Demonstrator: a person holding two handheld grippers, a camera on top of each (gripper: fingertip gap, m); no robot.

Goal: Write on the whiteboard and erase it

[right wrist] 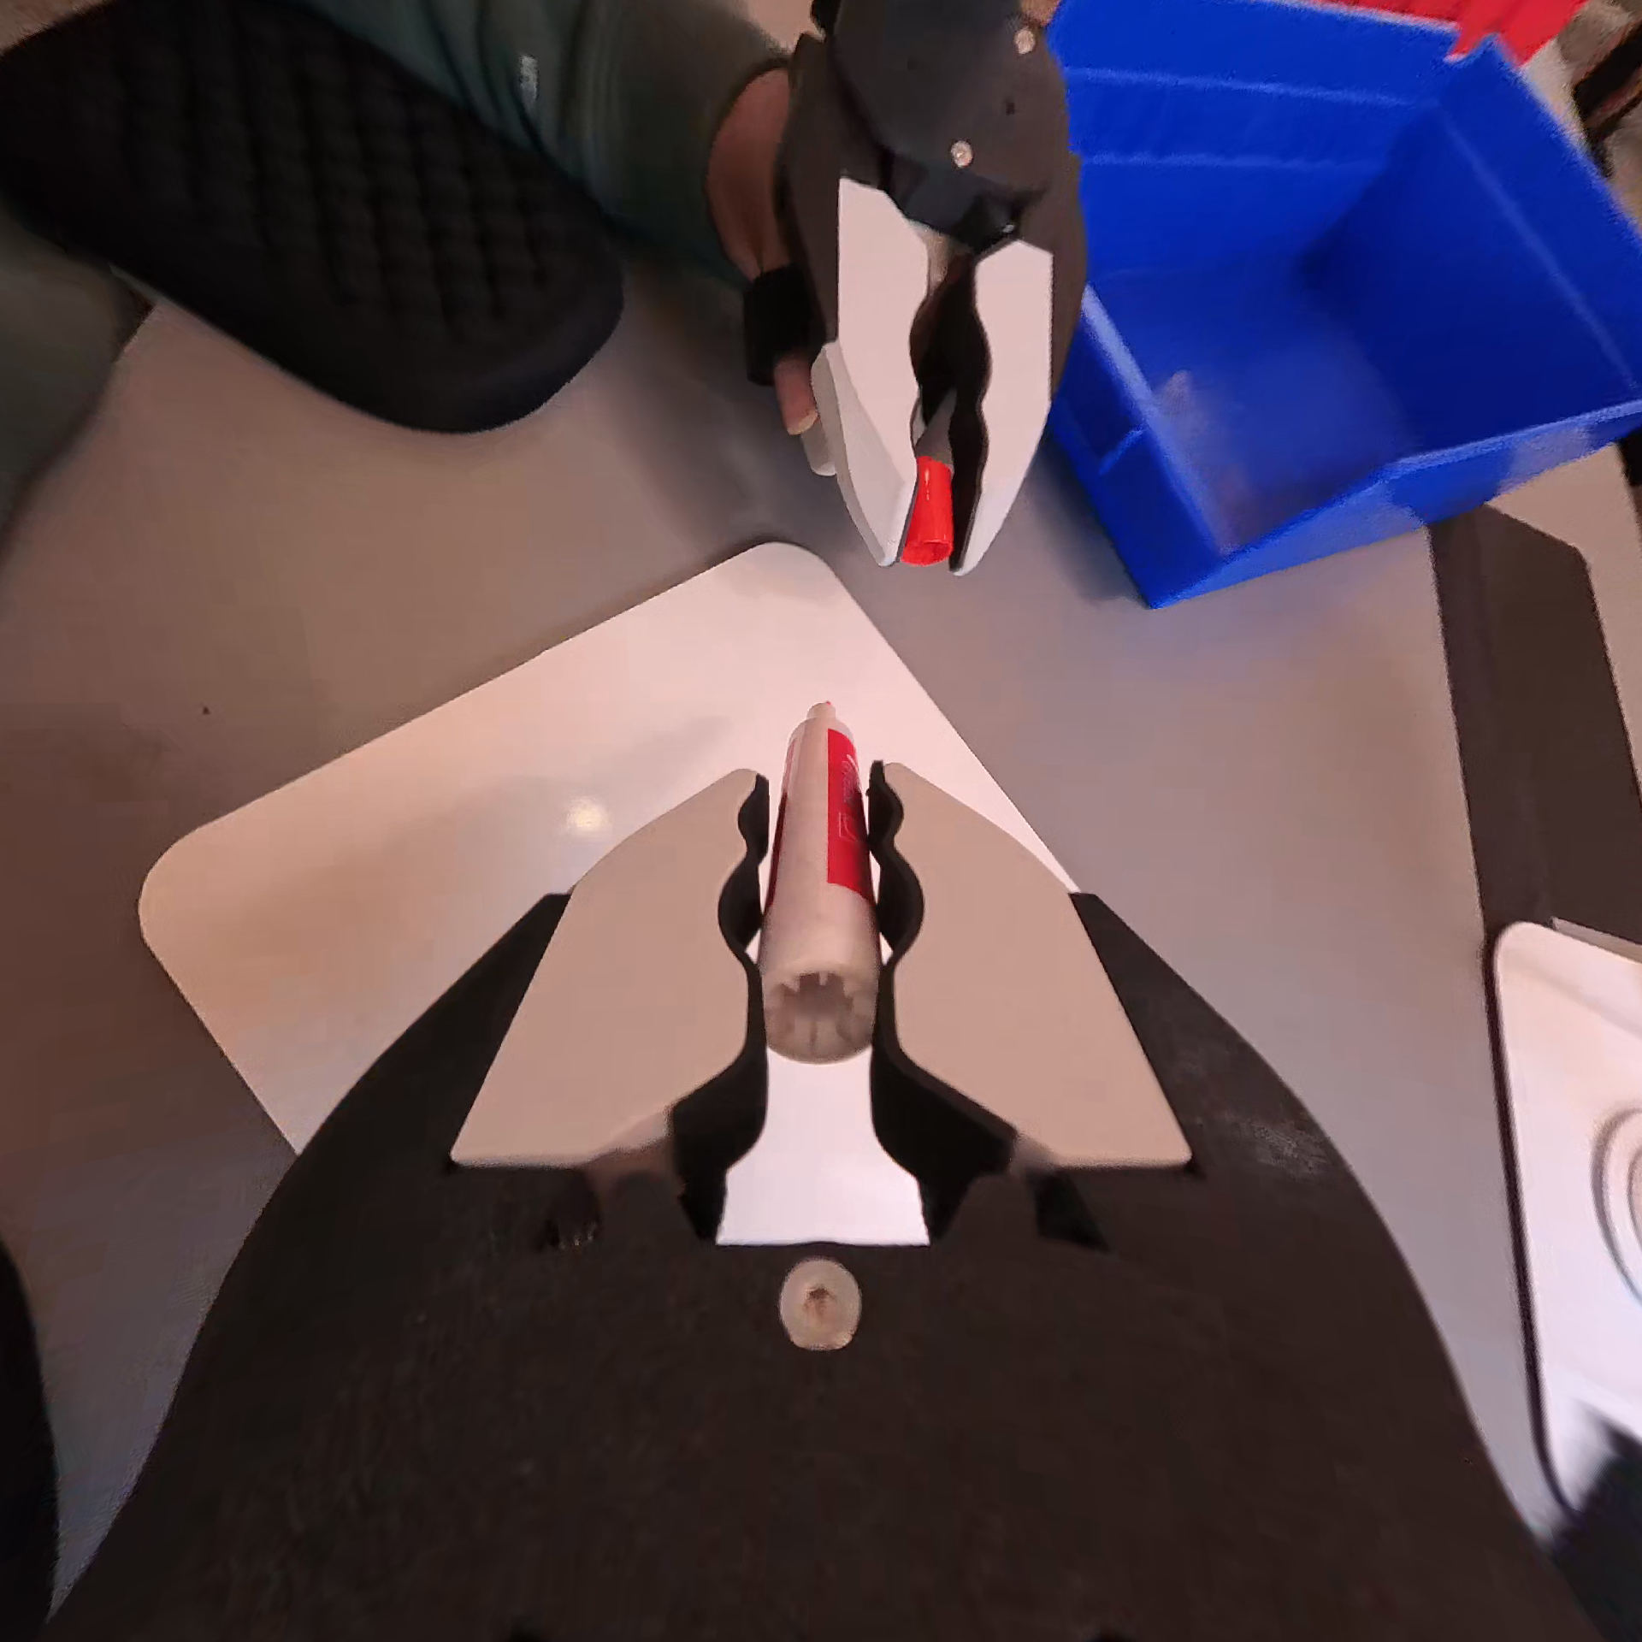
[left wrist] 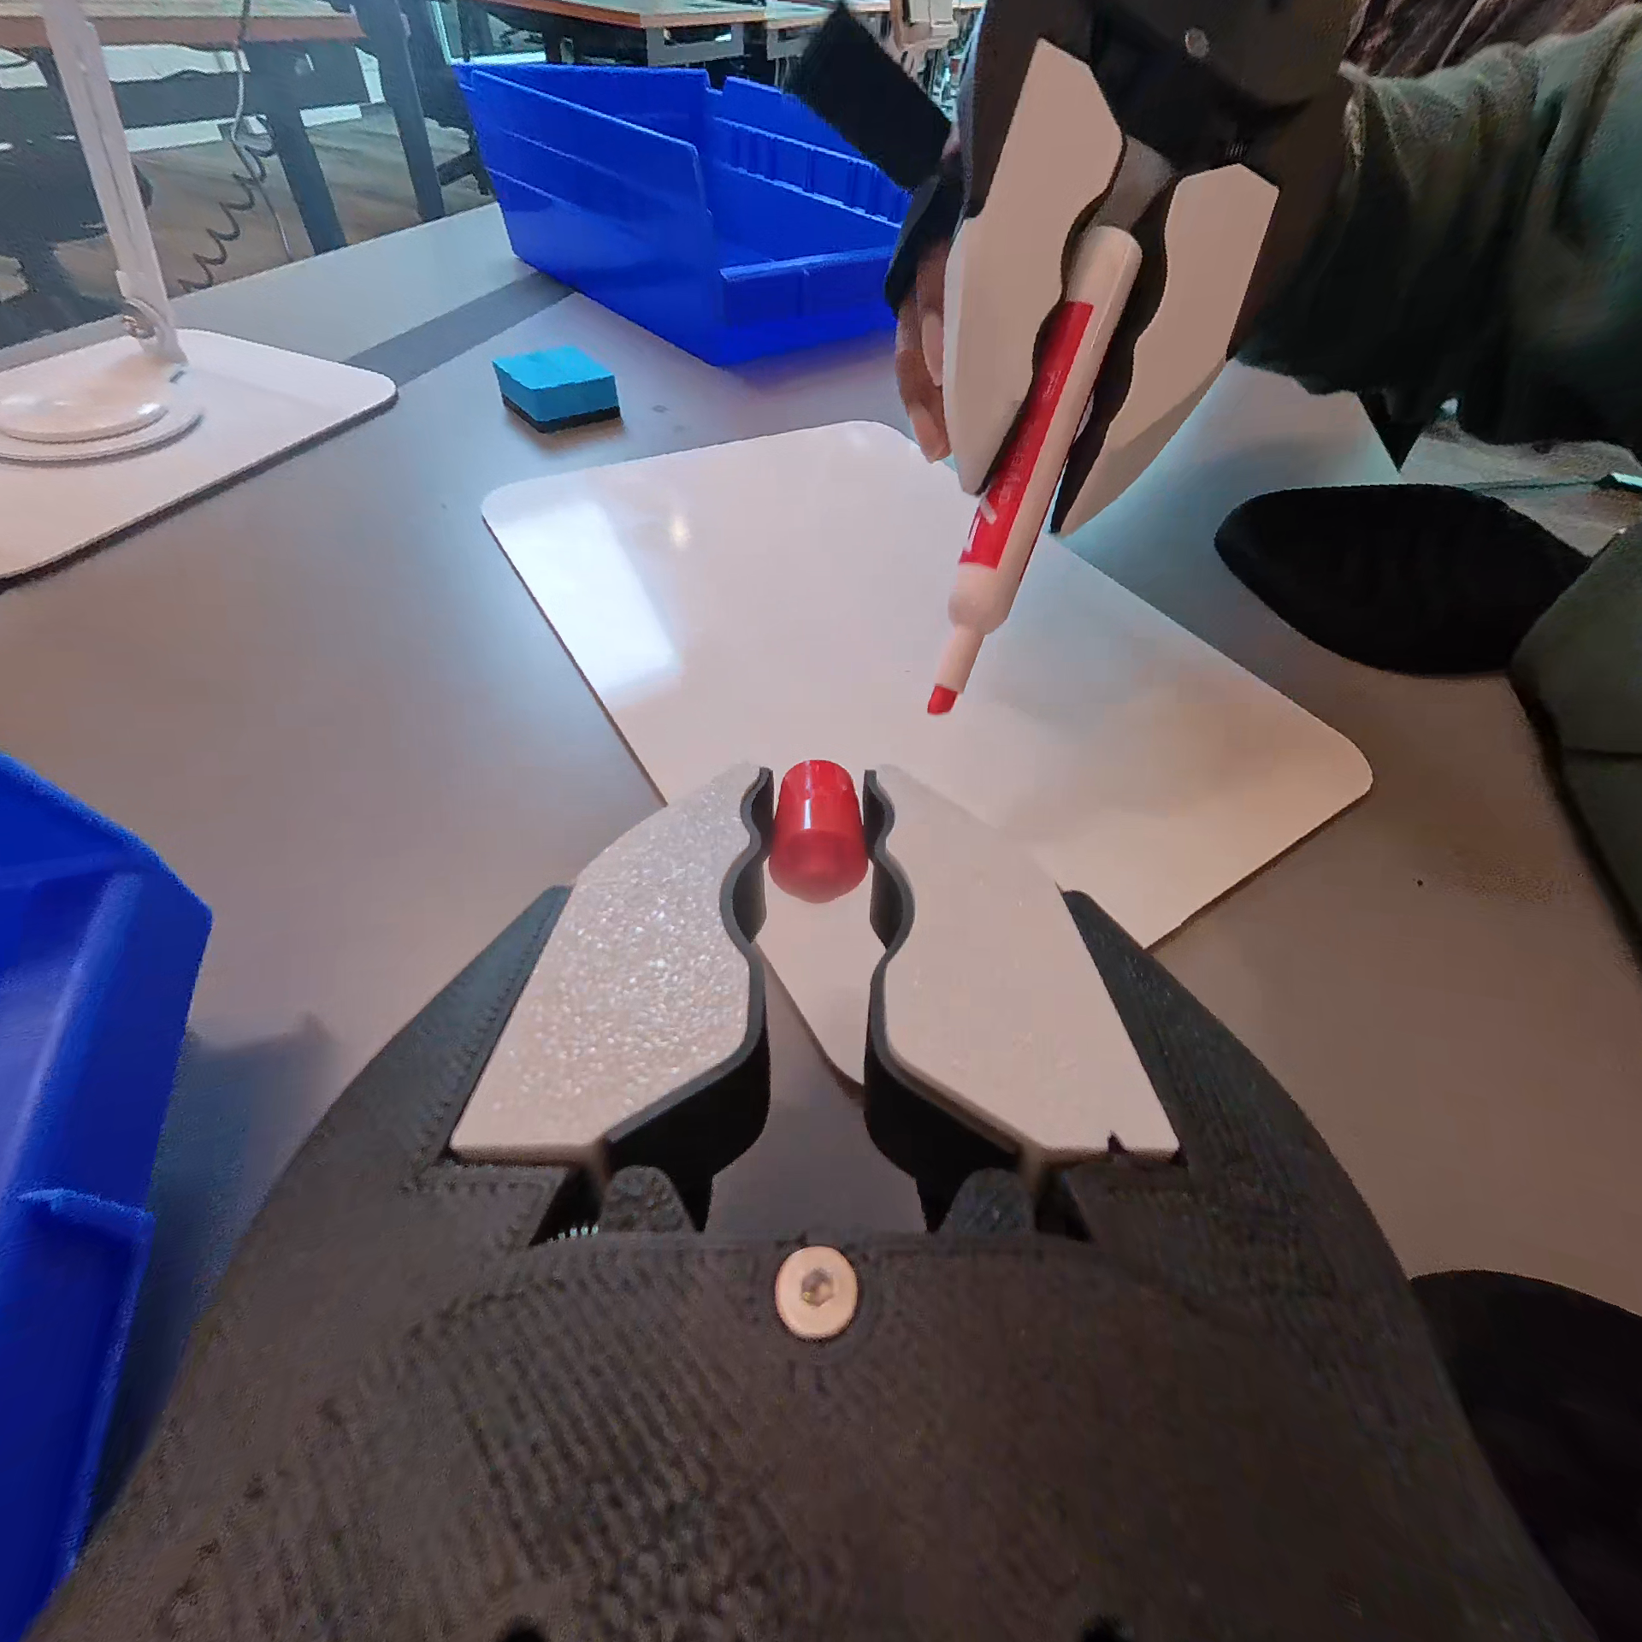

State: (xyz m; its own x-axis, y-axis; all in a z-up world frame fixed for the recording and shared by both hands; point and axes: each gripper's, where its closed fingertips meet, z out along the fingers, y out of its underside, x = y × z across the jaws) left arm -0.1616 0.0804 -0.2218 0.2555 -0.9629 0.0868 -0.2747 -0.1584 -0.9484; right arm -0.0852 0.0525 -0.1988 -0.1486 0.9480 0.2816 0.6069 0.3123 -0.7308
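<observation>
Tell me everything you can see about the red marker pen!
The marker is a white plastic tube with a red label along its side and a red felt tip. Its cap is off, pinched in the left claw. The right claw grips the barrel, tip pointing steeply down, slightly tilted, above the whiteboard, seemingly not yet touching it. The blunt back end is hollow with small ribs inside.

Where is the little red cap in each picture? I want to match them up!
Left wrist view: the red cap sits at the centre, pinched between the left gripper fingertips.
Right wrist view: the same cap is near the top, right of centre, in the far gripper's tips.
Shared landmark: the whiteboard, lying flat on the grey table in both.
</observation>
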